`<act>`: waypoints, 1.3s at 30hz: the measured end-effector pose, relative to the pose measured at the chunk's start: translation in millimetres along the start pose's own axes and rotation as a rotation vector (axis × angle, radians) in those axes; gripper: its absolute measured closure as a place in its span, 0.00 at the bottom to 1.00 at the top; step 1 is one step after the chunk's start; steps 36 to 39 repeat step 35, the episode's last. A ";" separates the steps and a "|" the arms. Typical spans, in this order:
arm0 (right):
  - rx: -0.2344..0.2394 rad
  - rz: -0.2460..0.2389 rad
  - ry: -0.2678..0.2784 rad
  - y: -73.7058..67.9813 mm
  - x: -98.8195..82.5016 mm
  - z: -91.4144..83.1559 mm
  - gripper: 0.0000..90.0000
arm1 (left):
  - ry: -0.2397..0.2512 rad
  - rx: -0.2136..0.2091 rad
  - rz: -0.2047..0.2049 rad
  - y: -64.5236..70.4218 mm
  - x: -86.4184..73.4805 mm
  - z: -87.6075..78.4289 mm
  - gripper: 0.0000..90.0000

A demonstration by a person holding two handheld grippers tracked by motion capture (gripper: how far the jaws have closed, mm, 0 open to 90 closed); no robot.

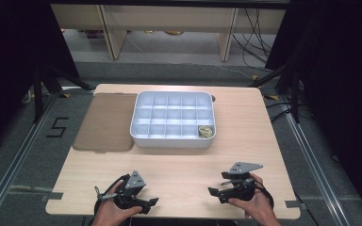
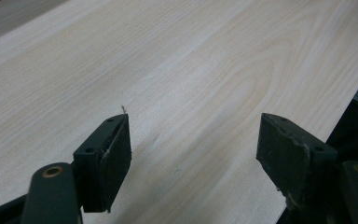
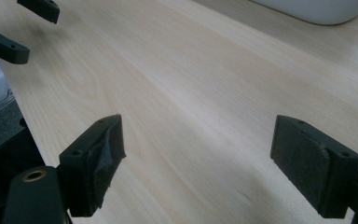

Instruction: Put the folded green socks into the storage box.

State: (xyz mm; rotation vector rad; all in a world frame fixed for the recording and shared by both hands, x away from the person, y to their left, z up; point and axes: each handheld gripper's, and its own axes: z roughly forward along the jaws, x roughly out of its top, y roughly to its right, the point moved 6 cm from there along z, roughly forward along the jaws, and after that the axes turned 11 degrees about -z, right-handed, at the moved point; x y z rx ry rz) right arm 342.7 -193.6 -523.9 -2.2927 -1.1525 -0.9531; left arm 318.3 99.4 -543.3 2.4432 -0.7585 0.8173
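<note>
We hold the left tool [image 1: 152,202] and the right tool [image 1: 214,192] low over the near edge of the desk [image 1: 179,165], both with jaws spread wide and nothing between them. The nearest thing to work with is the small rolled item [image 1: 206,131], pale yellowish, lying in the near right compartment of the white divided tray [image 1: 172,141], well apart from both tools. It looks light and soft, likely to squash, so we judge a gentle pinch across its middle from above best, keeping clear of the thin dividers. A brown mat [image 1: 106,121] lies touching the tray's left side.
</note>
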 end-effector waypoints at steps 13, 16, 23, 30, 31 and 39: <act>0.024 0.002 0.006 -6.0 -12.4 -3.5 0.20 | -0.006 0.007 0.007 -1.4 -0.3 -0.1 0.29; -0.015 -0.004 -0.004 -6.1 -16.4 -4.8 0.20 | -0.007 0.000 0.014 -0.8 -0.2 -0.1 0.29; -0.015 0.020 -0.012 -10.3 -22.7 -4.9 0.19 | -0.006 0.002 -0.001 -1.9 -0.1 -0.6 0.29; -0.018 0.011 -0.011 -11.4 -23.8 -5.4 0.19 | -0.010 0.012 0.013 -2.8 -0.3 -1.0 0.29; -0.019 -0.011 -0.008 -9.3 -24.1 -5.0 0.19 | -0.008 0.012 0.010 -2.3 -0.3 -0.7 0.29; 0.003 -0.009 -0.004 -9.1 -24.8 -3.8 0.19 | -0.003 0.008 0.008 -2.3 0.4 -1.2 0.29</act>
